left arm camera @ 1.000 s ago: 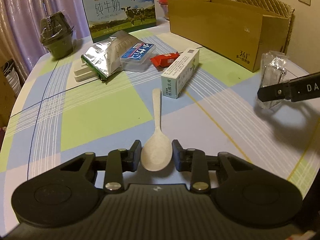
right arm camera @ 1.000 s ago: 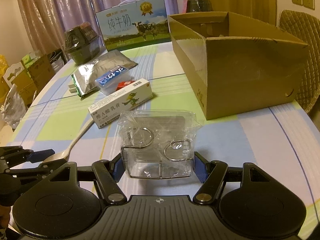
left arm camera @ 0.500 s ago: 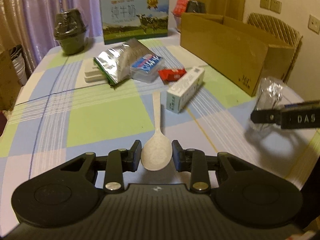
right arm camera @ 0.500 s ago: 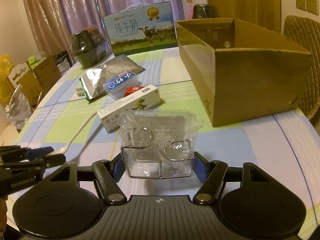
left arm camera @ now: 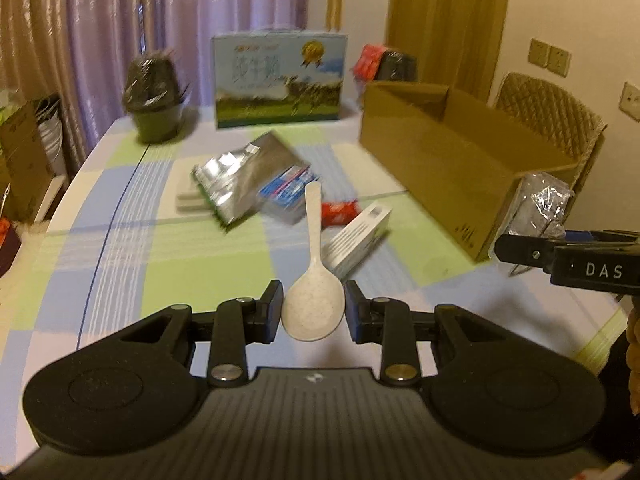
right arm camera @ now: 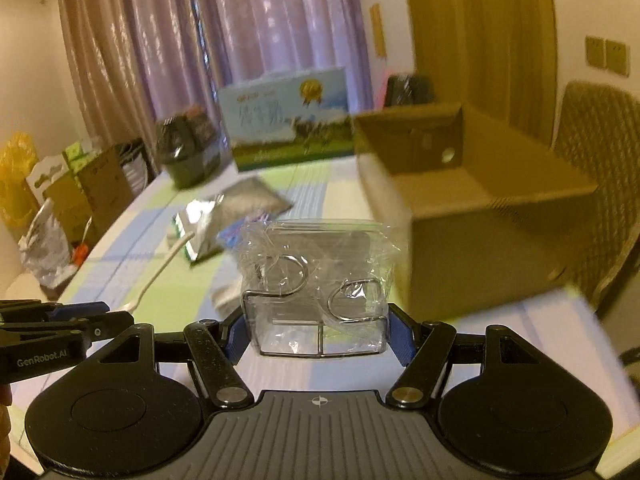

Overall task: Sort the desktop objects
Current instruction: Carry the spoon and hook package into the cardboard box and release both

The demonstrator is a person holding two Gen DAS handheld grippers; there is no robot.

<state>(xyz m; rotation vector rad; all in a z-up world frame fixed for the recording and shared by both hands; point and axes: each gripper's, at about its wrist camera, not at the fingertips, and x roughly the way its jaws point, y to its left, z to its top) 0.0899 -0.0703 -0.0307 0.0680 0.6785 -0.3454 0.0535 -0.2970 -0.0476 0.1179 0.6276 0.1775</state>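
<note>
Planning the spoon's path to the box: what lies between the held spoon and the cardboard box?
In the left wrist view, a white carton and a red packet lie between the spoon and the cardboard box.

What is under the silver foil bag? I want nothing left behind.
Under the silver foil bag a flat white object pokes out at its left edge; the rest is covered.

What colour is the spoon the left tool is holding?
Off-white with fine speckles. The spoon shows best in the left wrist view, clamped in the left tool.
</note>
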